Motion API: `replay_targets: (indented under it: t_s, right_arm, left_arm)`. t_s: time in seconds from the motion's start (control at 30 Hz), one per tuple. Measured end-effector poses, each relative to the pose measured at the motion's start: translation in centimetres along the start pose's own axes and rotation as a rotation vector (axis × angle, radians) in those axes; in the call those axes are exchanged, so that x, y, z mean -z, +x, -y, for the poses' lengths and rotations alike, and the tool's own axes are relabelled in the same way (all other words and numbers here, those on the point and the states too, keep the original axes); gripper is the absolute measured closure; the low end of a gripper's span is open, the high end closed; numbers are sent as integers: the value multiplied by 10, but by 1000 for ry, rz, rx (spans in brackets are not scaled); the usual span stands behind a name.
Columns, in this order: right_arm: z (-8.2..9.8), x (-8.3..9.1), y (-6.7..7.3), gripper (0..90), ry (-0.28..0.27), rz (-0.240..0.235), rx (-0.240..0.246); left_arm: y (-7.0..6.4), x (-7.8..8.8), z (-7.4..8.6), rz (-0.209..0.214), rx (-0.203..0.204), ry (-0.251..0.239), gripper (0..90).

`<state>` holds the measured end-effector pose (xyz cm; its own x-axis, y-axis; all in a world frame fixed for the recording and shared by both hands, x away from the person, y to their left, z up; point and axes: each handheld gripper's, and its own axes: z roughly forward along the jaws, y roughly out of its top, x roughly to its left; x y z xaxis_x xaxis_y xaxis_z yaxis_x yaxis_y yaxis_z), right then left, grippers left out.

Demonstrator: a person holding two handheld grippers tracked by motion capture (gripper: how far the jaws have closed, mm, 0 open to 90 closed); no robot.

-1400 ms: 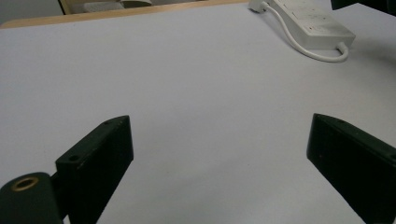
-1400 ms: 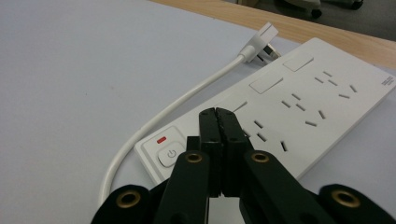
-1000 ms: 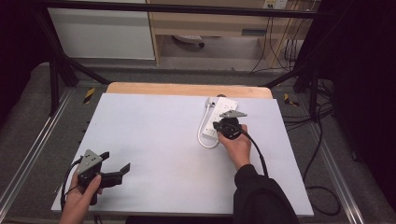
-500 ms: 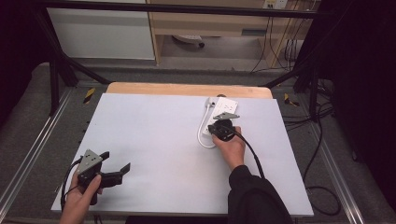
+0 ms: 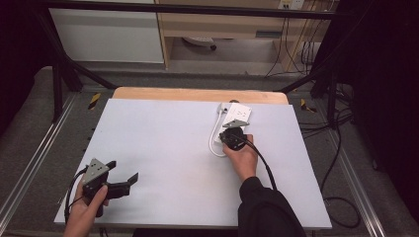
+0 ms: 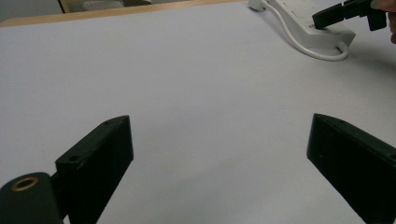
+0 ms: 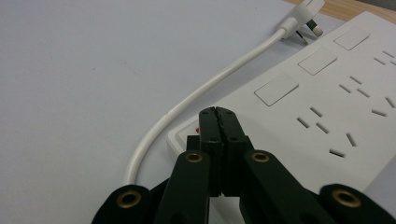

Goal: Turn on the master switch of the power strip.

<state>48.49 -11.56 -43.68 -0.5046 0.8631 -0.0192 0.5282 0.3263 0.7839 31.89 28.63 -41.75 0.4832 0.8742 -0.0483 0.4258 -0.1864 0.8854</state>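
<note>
On power strip (image 7: pixel 327 93): closed right jaws.

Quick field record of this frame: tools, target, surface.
target: white power strip, far right part of the table
cable: white cable loops from the strip's near end to its plug, unplugged, lying on the table
right tool: jaws shut, tips over the strip's near end by a red spot; contact unclear
left tool: jaws open, nothing between, near left corner
surface: pale grey table
</note>
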Motion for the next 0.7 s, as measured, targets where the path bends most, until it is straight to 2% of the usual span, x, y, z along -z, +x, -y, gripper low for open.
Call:
replay_targets:
  t_s: [0.7]
  right_arm:
    - [2, 0, -3, 900, -10, -16, -31]
  left_arm:
    - [2, 0, 2, -9, 14, 7, 71]
